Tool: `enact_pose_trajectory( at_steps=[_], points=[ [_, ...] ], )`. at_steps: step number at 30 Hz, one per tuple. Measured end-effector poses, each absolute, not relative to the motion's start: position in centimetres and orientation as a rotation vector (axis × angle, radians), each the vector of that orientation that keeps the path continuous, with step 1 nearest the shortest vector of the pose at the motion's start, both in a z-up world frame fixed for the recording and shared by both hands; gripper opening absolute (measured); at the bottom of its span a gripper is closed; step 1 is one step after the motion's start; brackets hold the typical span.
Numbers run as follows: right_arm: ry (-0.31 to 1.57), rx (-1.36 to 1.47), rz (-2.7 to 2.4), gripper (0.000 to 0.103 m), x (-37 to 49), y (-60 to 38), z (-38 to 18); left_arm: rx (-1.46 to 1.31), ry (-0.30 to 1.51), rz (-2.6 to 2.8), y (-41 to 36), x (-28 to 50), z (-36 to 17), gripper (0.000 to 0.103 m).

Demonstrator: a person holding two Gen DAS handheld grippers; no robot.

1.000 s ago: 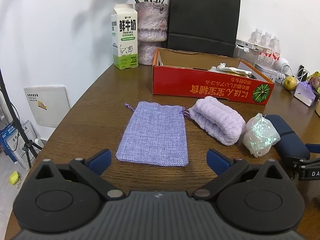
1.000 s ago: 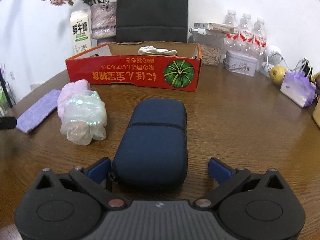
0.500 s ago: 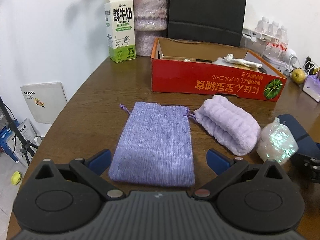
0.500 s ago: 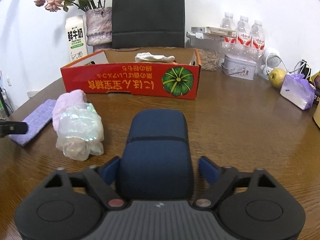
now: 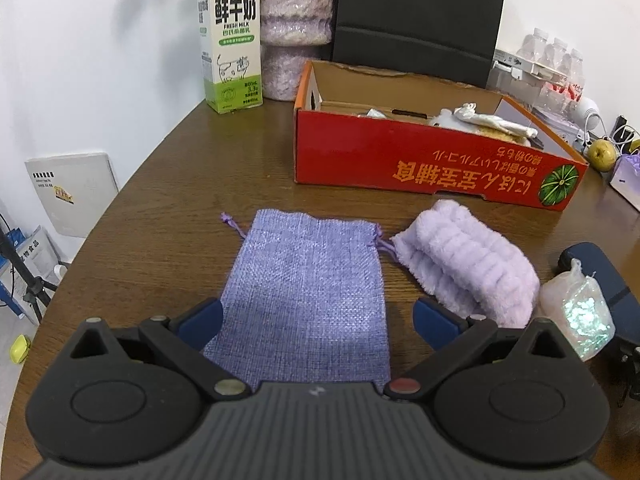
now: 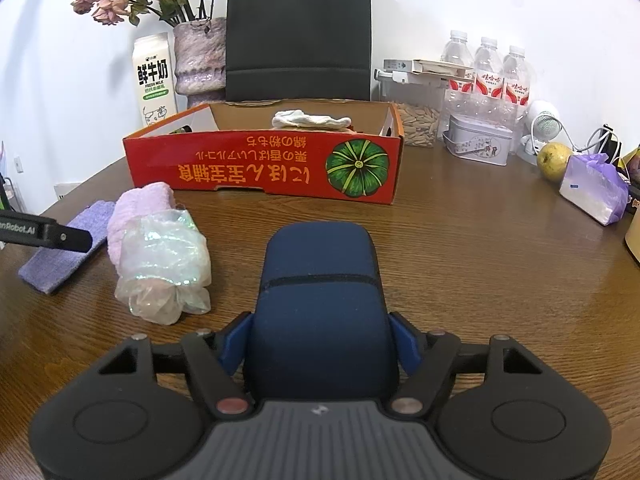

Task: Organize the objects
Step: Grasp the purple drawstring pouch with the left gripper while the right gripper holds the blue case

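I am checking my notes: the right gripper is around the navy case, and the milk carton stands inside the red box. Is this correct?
Not quite. The milk carton stands on the table outside the red box, beside the vase, as the left wrist view shows. The right gripper is around the navy case, its jaws closing.

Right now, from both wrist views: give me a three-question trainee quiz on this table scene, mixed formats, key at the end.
1. True or false: the right gripper has the navy zip case between its jaws.
2. Multiple choice: what lies between the lilac drawstring pouch and the iridescent plastic bag? A) milk carton B) fluffy lilac towel roll C) yellow pear
3. Fill in: the left gripper has its jaws ____, either side of the pouch's near end.

Key:
1. True; the jaws are closing and its pads sit against the case's sides.
2. B, the fluffy lilac towel roll.
3. Open.
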State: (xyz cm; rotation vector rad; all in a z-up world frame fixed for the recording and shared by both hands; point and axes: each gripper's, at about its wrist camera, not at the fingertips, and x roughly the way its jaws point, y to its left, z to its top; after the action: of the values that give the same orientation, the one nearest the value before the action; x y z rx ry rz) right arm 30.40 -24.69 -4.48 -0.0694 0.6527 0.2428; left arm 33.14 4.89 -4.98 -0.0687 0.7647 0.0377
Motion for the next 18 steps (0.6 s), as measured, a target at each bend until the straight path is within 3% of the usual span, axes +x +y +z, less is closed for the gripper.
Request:
enact_pose_trajectory(
  at_steps=[18],
  points=[
    [0.638,-0.069,0.23,0.068,30.2,-24.5,-4.4,0.006,0.734,0.053,3.8,32.6,-6.4,0.103]
  ],
)
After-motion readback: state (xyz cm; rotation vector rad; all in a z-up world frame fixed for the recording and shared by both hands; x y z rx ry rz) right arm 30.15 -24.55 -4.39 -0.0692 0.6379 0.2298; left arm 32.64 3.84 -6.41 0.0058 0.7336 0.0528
